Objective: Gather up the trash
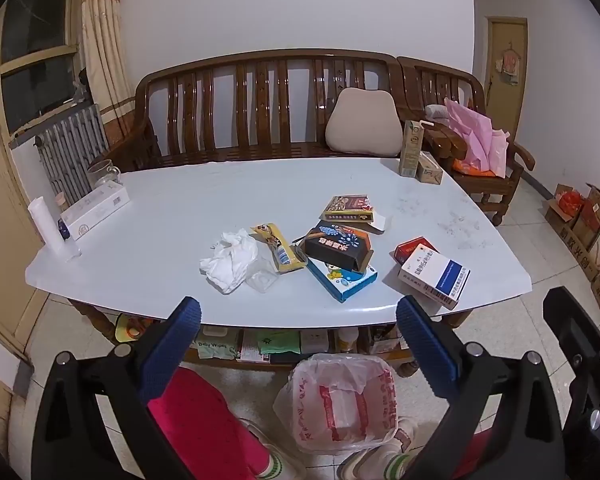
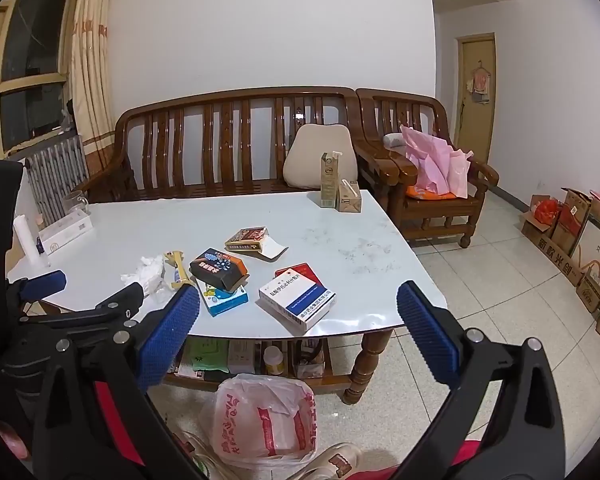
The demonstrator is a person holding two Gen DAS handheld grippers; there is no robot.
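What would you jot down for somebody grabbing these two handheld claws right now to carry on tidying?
Left gripper: open, empty, short of the table.
Right gripper: open, empty.
On the white table: crumpled white tissue, yellow snack wrapper, black box stacked on a blue-and-white box, white-and-blue medicine box, red box.
The plastic-lined bin waits on the floor below.
All the trash is still to collect.
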